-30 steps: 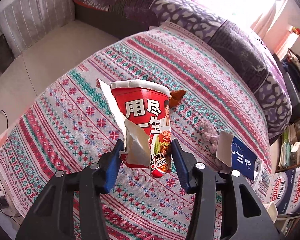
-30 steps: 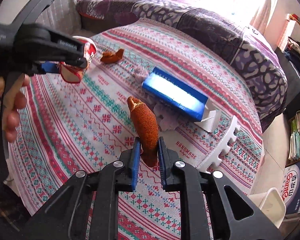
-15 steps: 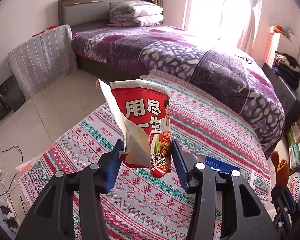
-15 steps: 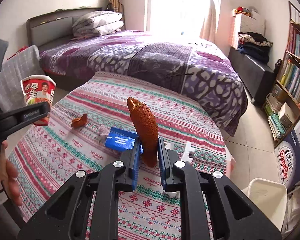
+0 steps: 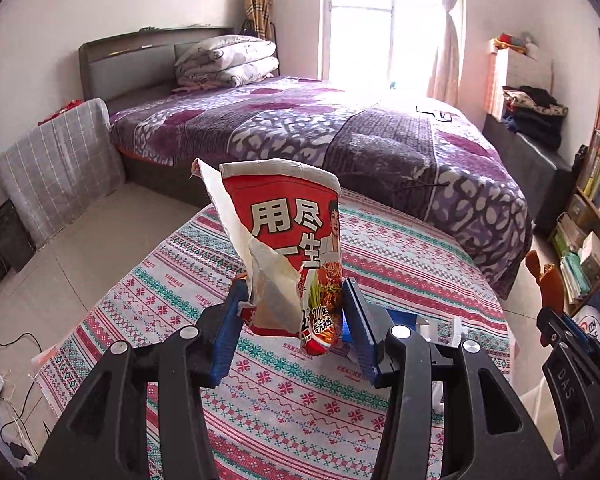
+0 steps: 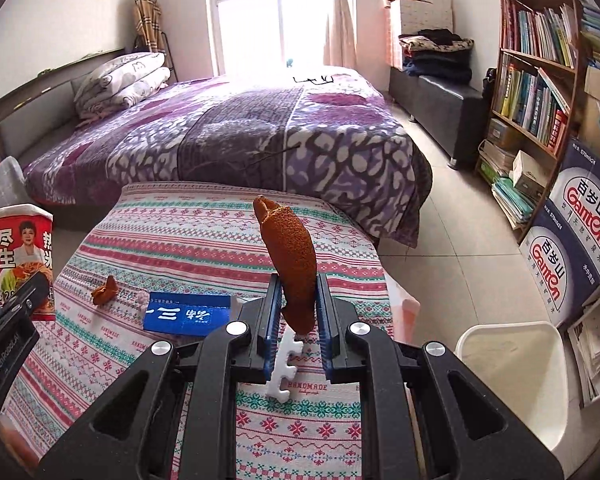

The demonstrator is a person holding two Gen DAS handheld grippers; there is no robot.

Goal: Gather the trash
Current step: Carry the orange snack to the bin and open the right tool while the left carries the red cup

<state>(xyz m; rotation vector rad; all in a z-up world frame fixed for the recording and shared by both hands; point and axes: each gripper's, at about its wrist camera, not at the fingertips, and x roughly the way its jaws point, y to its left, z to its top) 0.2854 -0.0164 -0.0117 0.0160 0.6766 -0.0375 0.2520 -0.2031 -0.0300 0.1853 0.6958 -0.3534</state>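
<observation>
My left gripper [image 5: 294, 312] is shut on a torn red instant-noodle cup [image 5: 288, 248] and holds it upright above the patterned tablecloth [image 5: 180, 280]. The cup also shows at the left of the right wrist view [image 6: 18, 252]. My right gripper [image 6: 297, 312] is shut on a brown orange peel [image 6: 290, 264], held upright above the table; the peel shows at the right edge of the left wrist view [image 5: 550, 284]. On the cloth lie another peel piece [image 6: 105, 290], a blue box [image 6: 186, 314] and a white plastic comb-like piece [image 6: 285, 364].
A white bin [image 6: 512, 376] stands on the floor right of the table. A purple bed [image 6: 228, 136] lies behind the table. A bookshelf [image 6: 540, 64] and Ganten cartons [image 6: 572, 248] stand at the right. Cables [image 5: 8, 364] lie on the floor left.
Both grippers have tilted up and lifted with their loads; the views now look level across the room instead of down at the table. The right gripper has swung right toward the bin.
</observation>
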